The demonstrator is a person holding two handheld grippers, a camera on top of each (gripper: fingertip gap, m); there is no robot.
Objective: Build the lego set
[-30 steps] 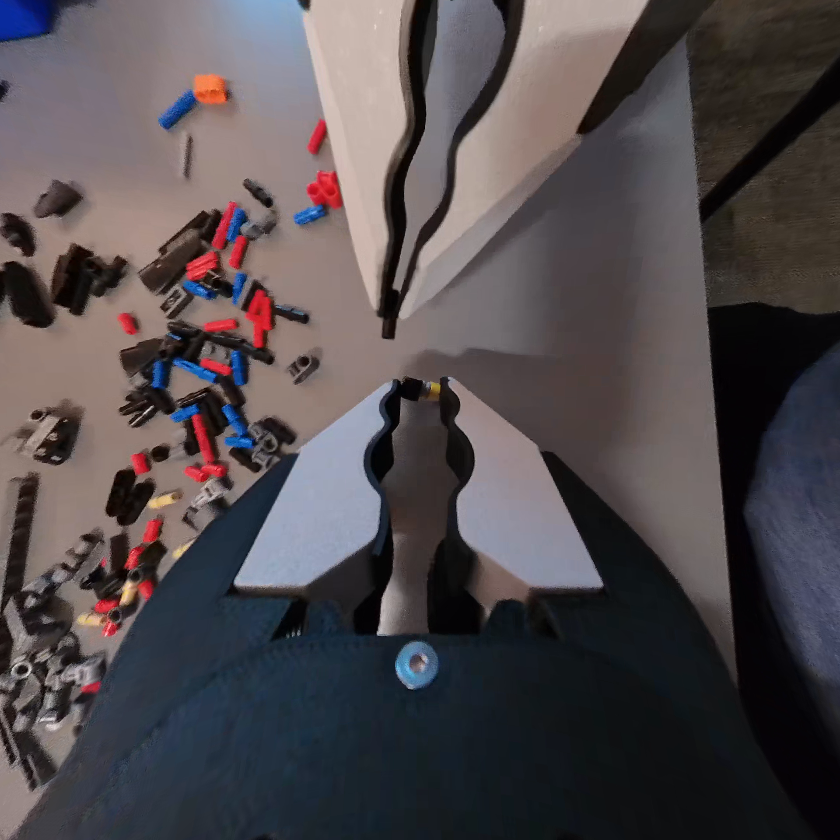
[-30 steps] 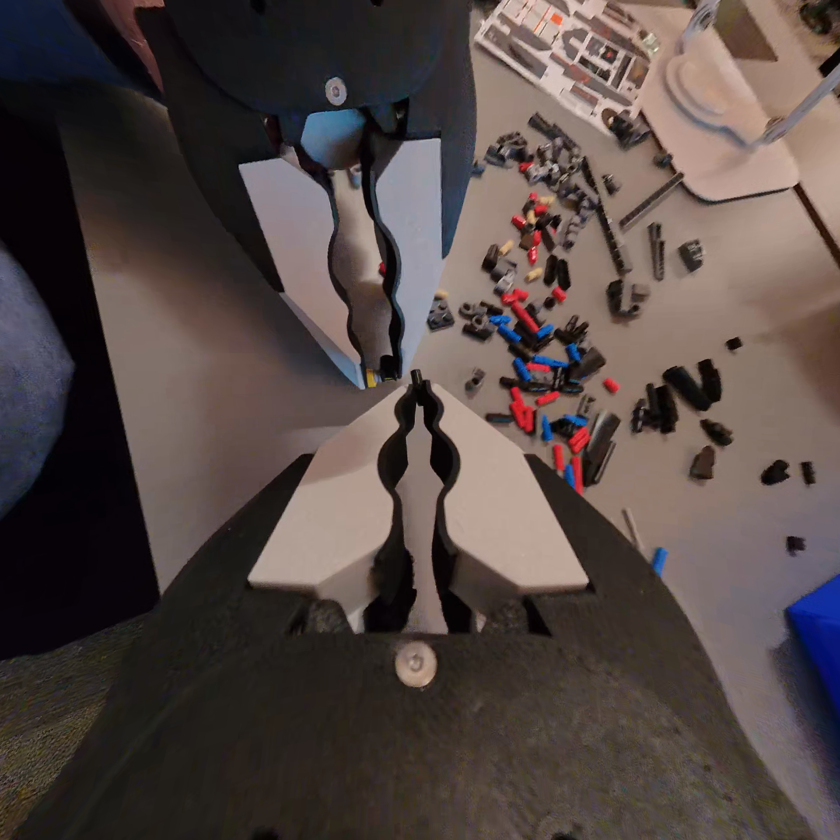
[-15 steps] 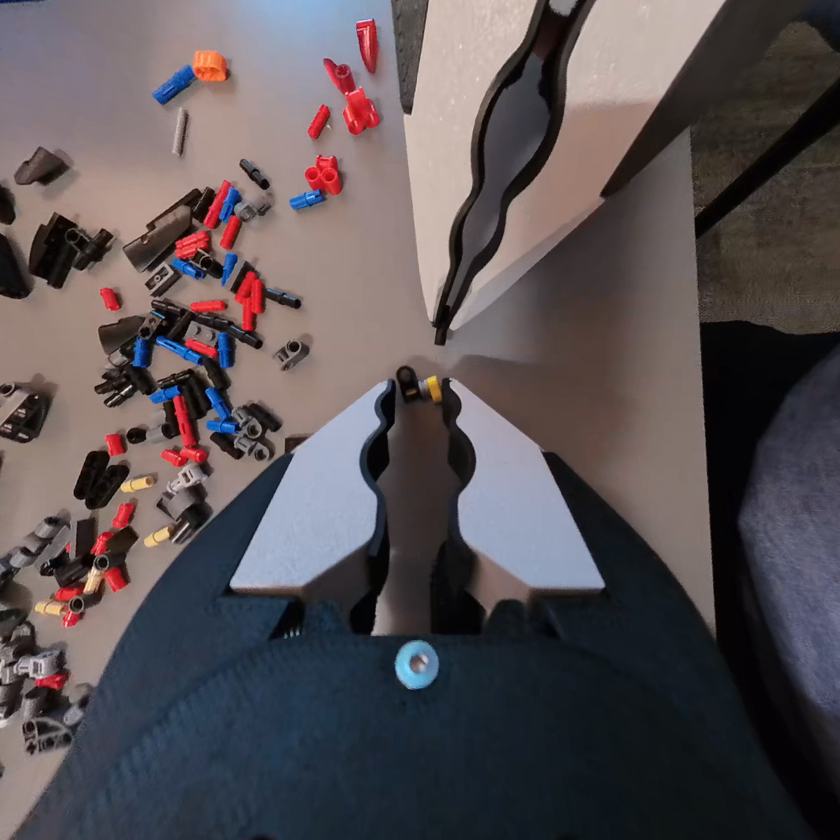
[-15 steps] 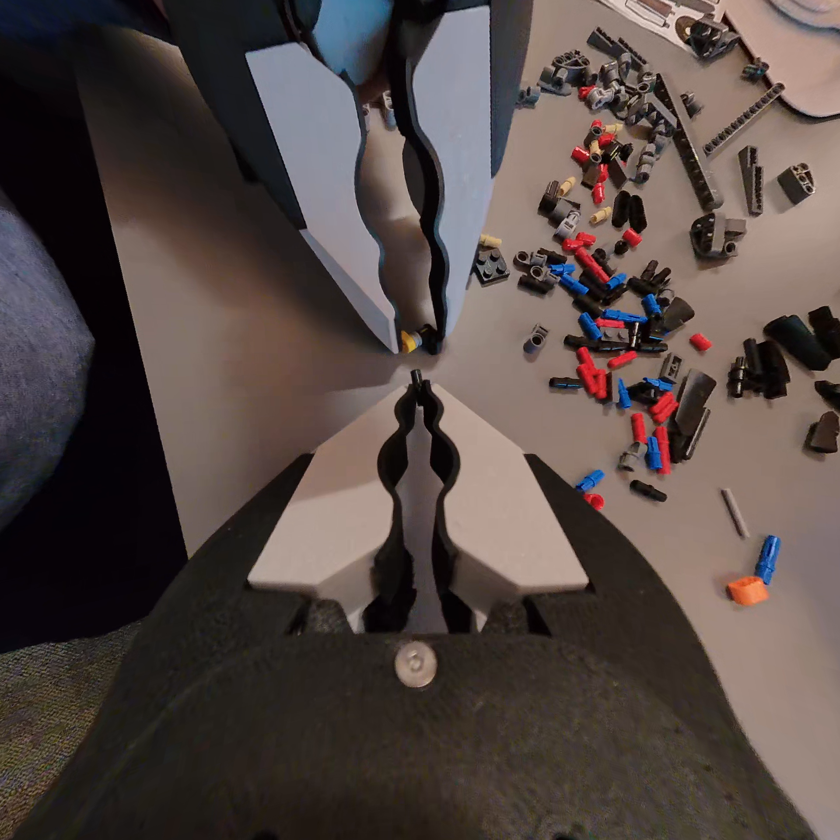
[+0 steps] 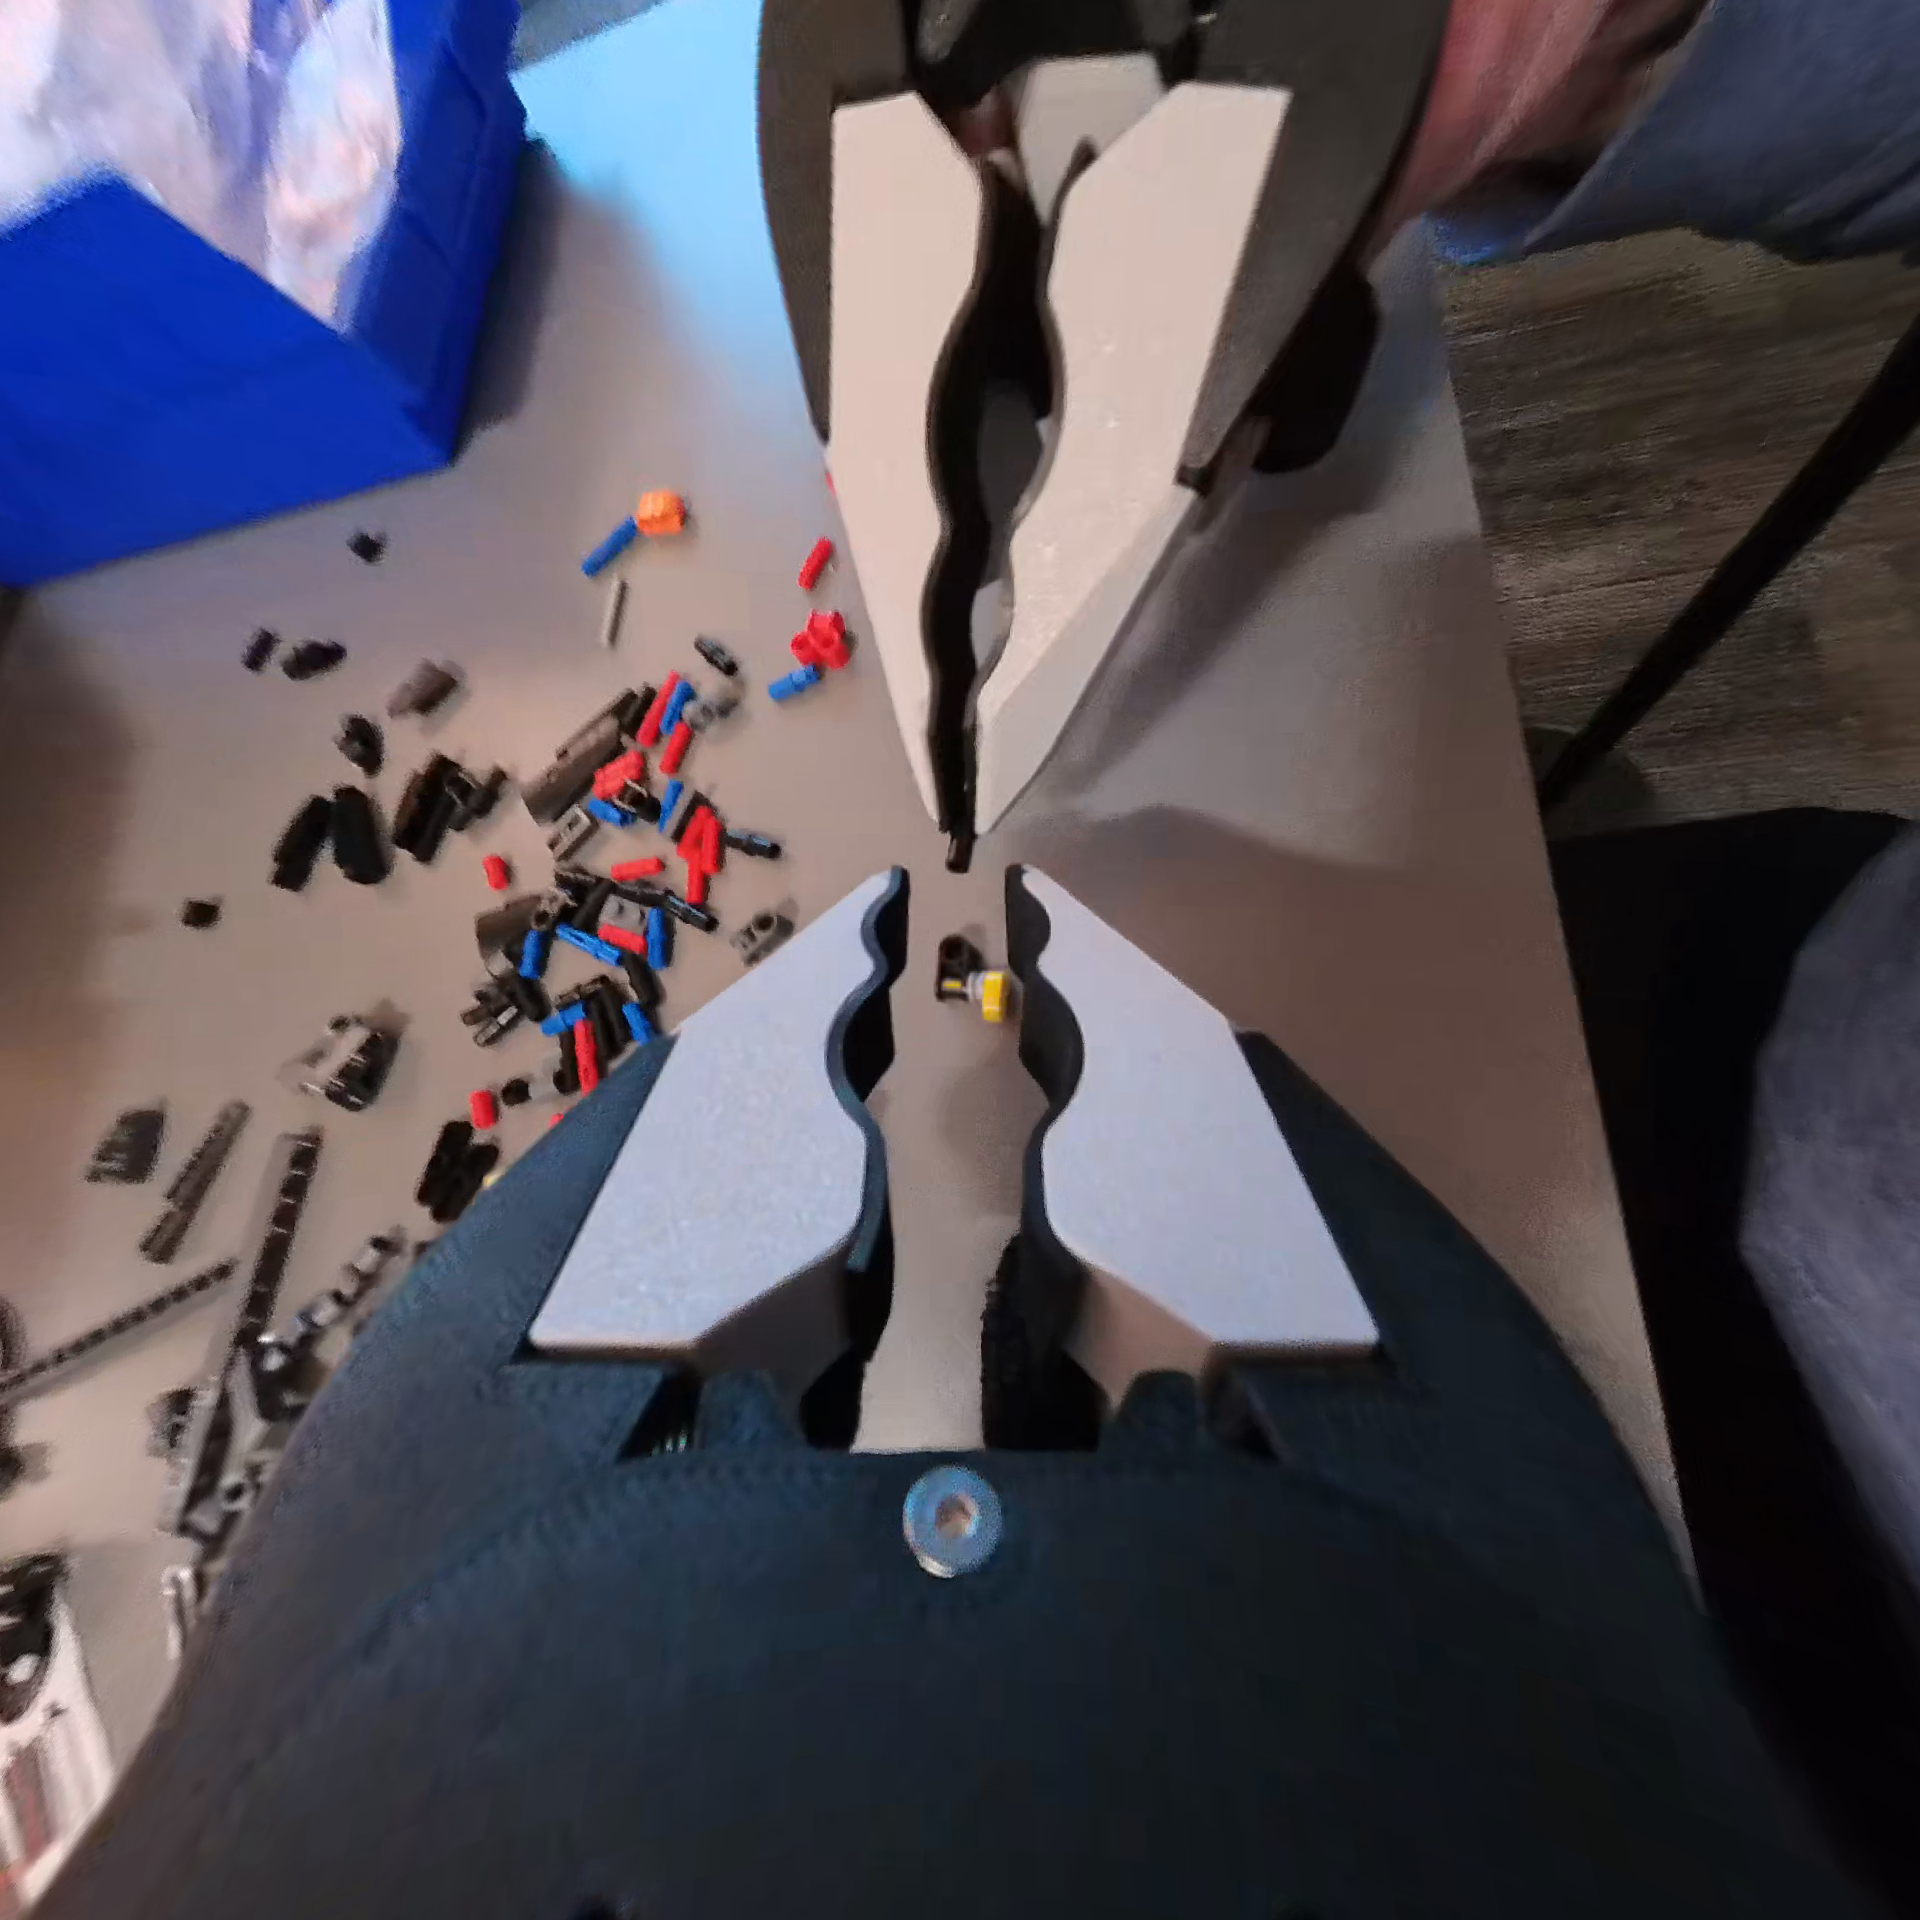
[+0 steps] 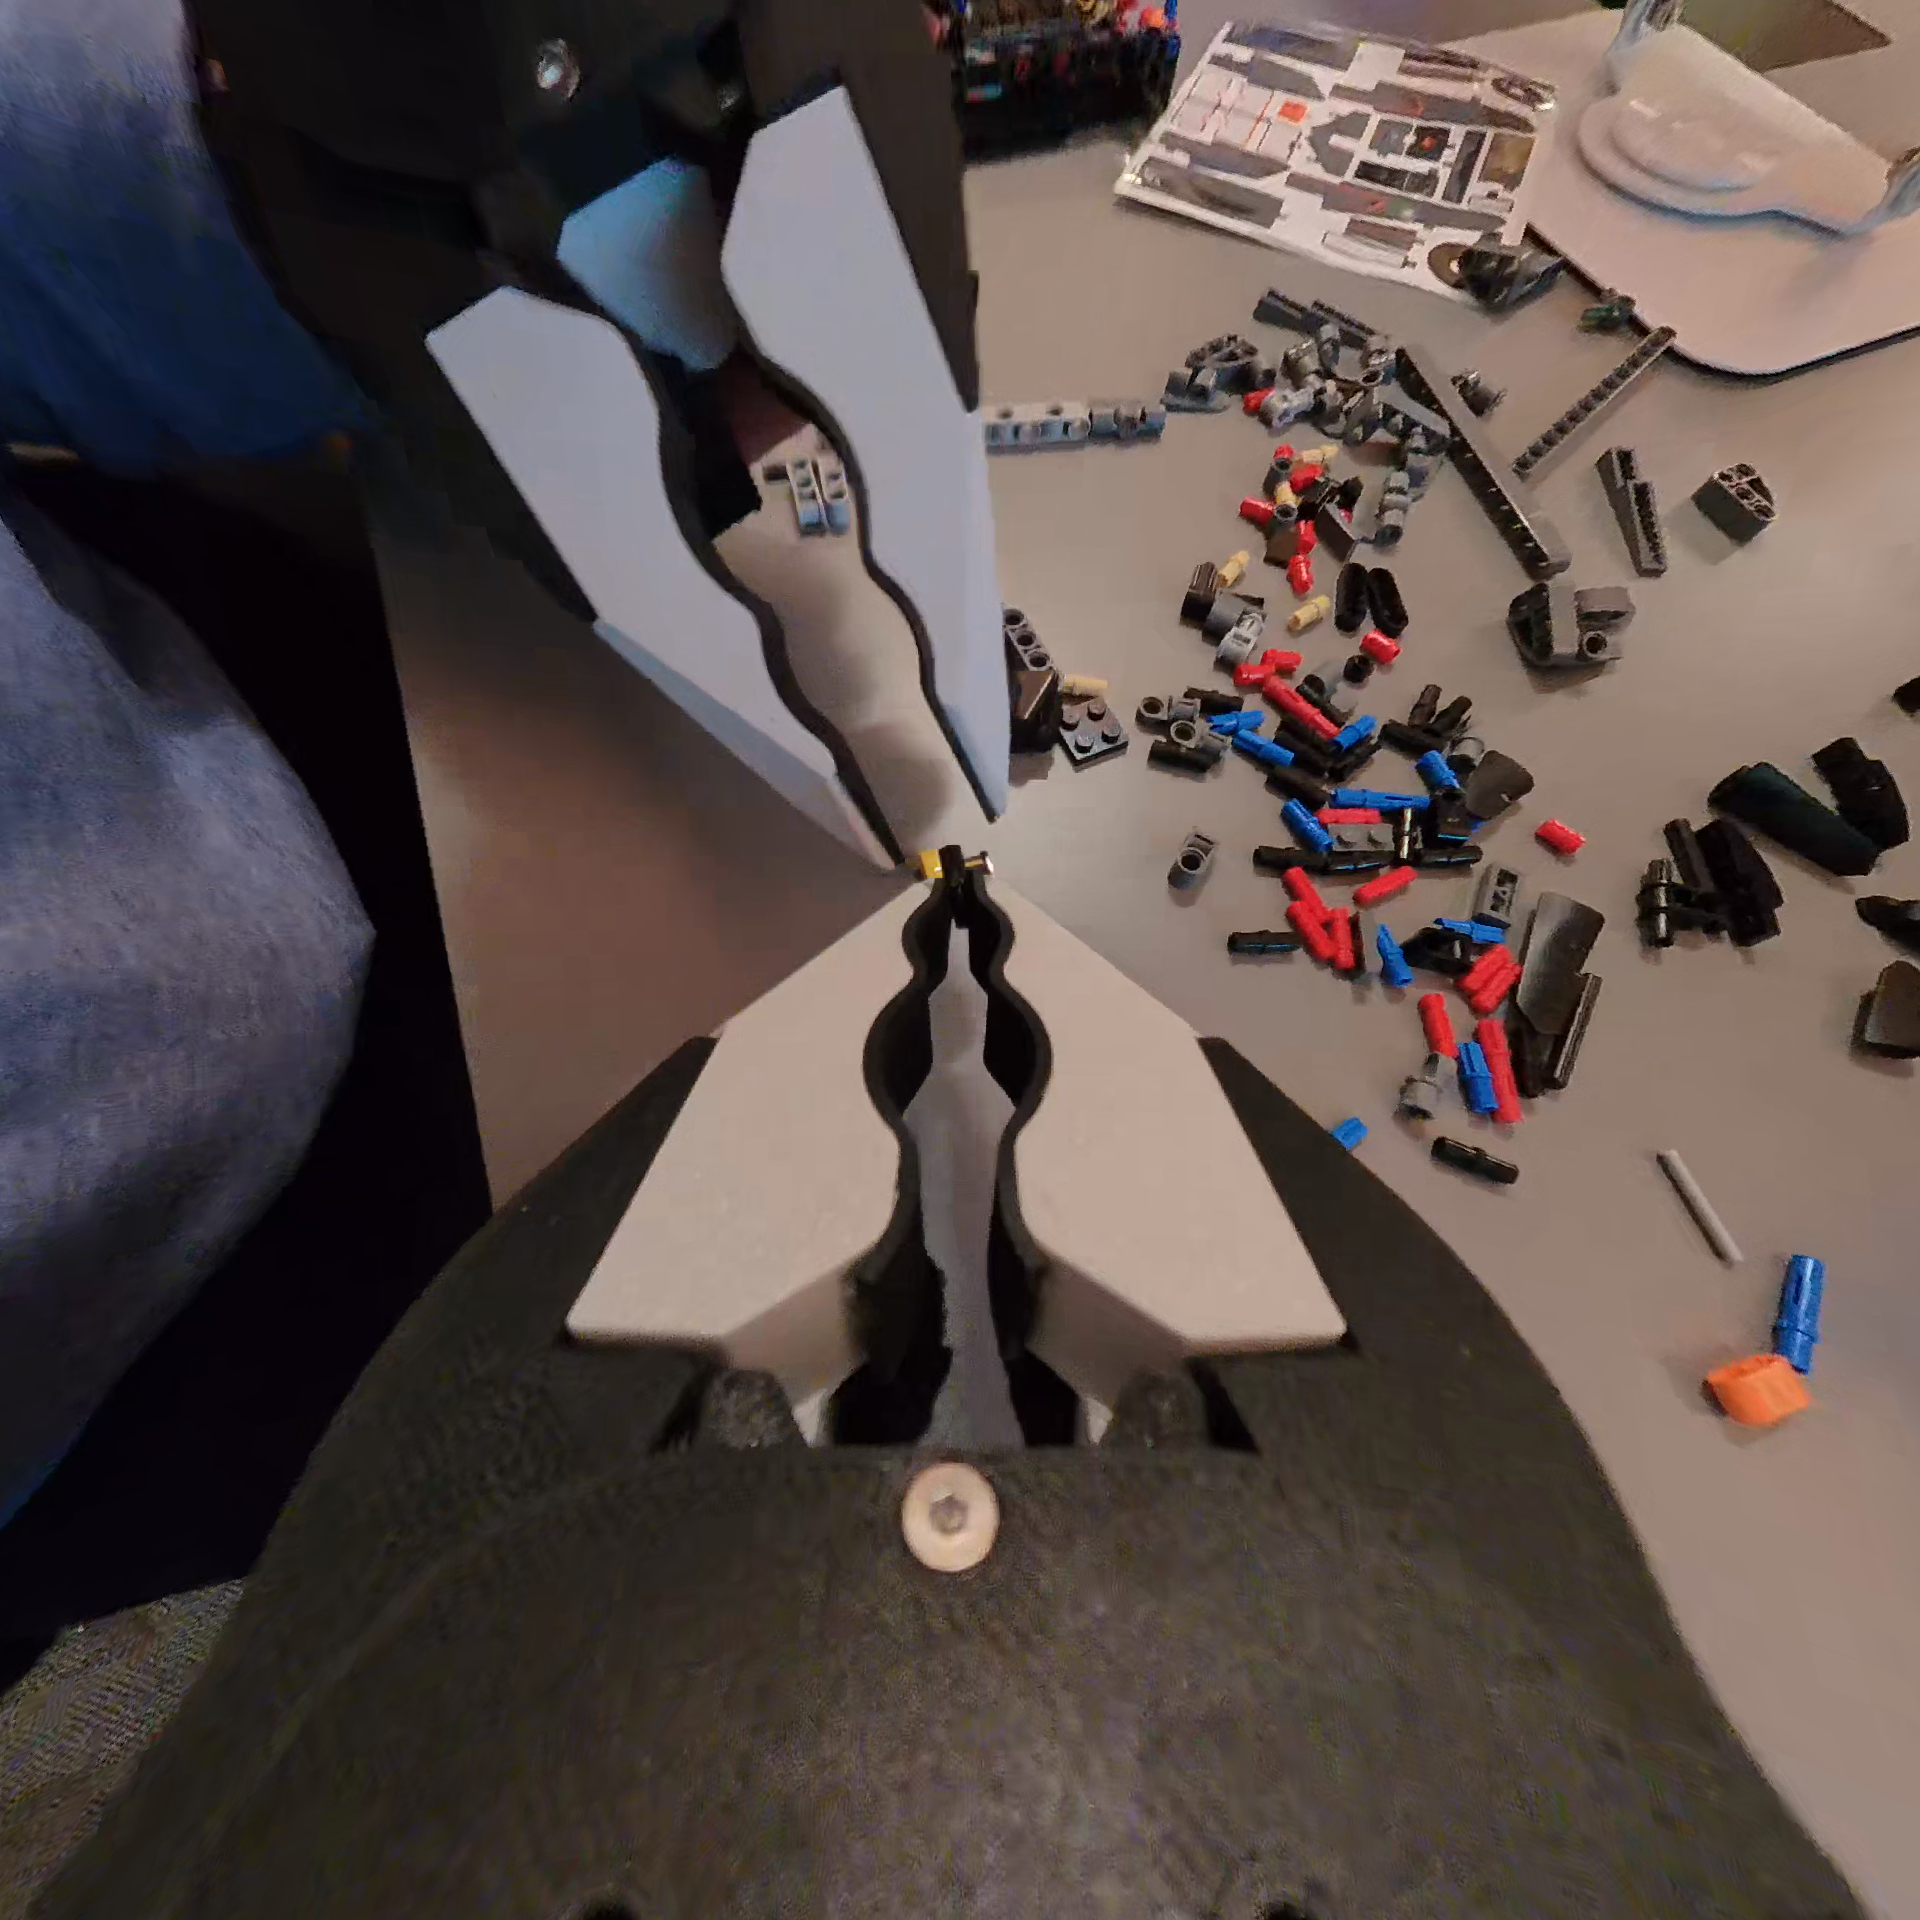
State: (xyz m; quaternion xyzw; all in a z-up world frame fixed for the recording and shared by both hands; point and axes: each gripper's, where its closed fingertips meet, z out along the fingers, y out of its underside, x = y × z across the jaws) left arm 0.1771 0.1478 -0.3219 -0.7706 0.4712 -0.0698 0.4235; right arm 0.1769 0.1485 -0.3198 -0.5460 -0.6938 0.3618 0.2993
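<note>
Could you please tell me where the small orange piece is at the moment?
In the right wrist view the orange piece lies on the table's right side, touching a blue pin, apart from the main pile.

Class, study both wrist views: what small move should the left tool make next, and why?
Probably close the left tool on the black-and-yellow piece. It lies loose between the open jaws, while the right tool, shut on a black pin, points at it; unheld, it would likely slide when pushed.
</note>
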